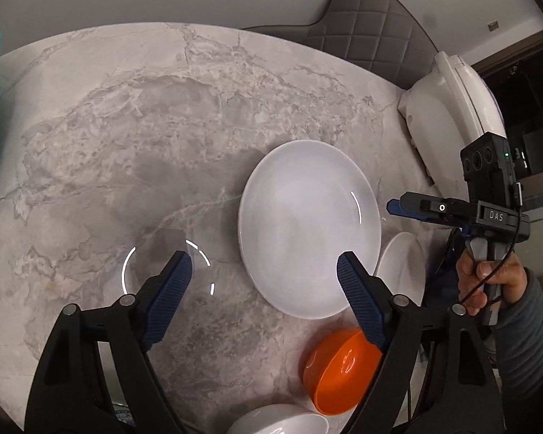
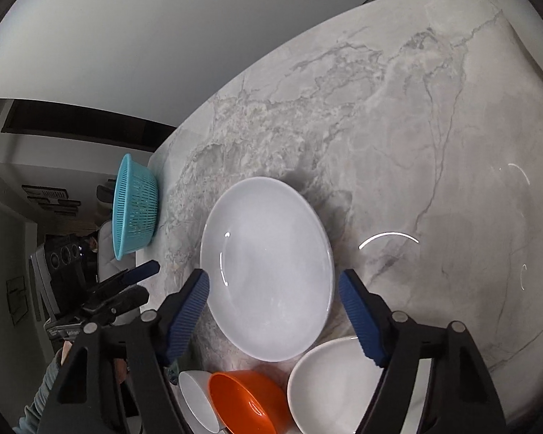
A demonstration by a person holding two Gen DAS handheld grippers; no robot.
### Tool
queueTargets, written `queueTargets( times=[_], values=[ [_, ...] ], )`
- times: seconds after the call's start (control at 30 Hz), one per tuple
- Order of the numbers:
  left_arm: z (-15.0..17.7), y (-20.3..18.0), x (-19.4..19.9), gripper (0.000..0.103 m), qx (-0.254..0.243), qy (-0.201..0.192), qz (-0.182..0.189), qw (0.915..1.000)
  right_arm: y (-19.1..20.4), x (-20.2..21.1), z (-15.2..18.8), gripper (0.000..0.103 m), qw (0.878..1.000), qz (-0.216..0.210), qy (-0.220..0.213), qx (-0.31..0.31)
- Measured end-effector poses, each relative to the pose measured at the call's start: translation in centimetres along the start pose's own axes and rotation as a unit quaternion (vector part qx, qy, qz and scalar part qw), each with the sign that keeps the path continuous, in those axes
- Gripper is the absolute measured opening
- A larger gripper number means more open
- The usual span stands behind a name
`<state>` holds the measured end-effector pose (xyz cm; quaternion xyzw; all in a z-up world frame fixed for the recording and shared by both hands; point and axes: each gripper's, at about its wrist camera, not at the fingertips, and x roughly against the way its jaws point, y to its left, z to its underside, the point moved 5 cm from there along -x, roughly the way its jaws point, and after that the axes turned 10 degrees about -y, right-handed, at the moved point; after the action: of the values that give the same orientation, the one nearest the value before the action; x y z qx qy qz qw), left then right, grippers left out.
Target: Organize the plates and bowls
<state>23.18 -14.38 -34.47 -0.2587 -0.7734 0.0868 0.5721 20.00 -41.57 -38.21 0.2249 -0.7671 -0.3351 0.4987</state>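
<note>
Left wrist view: left claw seen spread, nothing gripped, over marble tabletop. Big white plate lies flat by its right finger; orange bowl nearer. Right wrist view: right claw released, above same plate; teal basket at tabletop edge.

A grey-veined pale marble table carries a plain white plate, a glossy orange bowl, a white bowl and a smaller white plate. The colander is turquoise. Both grippers are black with ribbed blue pads.
</note>
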Motion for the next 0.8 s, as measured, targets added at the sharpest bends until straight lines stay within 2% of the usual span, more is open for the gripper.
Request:
queueTargets(
  times=[0.1, 0.27, 0.33, 0.43, 0.47, 0.5, 0.6, 0.8],
  values=[
    [0.4, 0.5, -1.8, 0.08, 0.009, 0.01, 0.001, 0.9999, -0.6, -0.7, -0.3, 0.067, 1.0, -0.012, 0.003, -0.009],
    [1.2, 0.9, -3.2, 0.075, 0.018, 0.019, 0.002, 0.9997, -0.4, -1.5, -0.4, 0.066, 1.0, -0.009, 0.025, 0.011],
    [1.1, 0.8, -3.6, 0.068, 0.02, 0.02, 0.007, 0.9996, -0.5, -1.6, -0.4, 0.065, 1.0, -0.008, 0.027, 0.013],
    [1.2, 0.5, -4.0, 0.065, 0.022, 0.026, 0.018, 0.9993, -1.0, -1.7, -0.3, 0.065, 0.999, 0.005, 0.03, 0.017],
    [1.3, 0.3, -4.1, 0.059, 0.02, 0.03, 0.017, 0.9992, -1.1, -1.7, -0.2, 0.065, 0.999, 0.008, 0.03, 0.018],
    [1.4, 0.3, -4.2, 0.057, 0.02, 0.034, 0.015, 0.9991, -1.2, -1.7, -0.2, 0.065, 0.999, 0.011, 0.031, 0.021],
    [1.8, 0.4, -4.7, 0.057, 0.026, 0.047, 0.016, 0.9984, -1.2, -1.8, 0.1, 0.063, 0.999, 0.016, 0.032, 0.029],
    [2.0, 0.5, -6.1, 0.057, 0.036, 0.062, 0.014, 0.9973, -1.7, -3.0, 0.7, 0.052, 0.998, 0.026, 0.056, 0.028]
  ],
)
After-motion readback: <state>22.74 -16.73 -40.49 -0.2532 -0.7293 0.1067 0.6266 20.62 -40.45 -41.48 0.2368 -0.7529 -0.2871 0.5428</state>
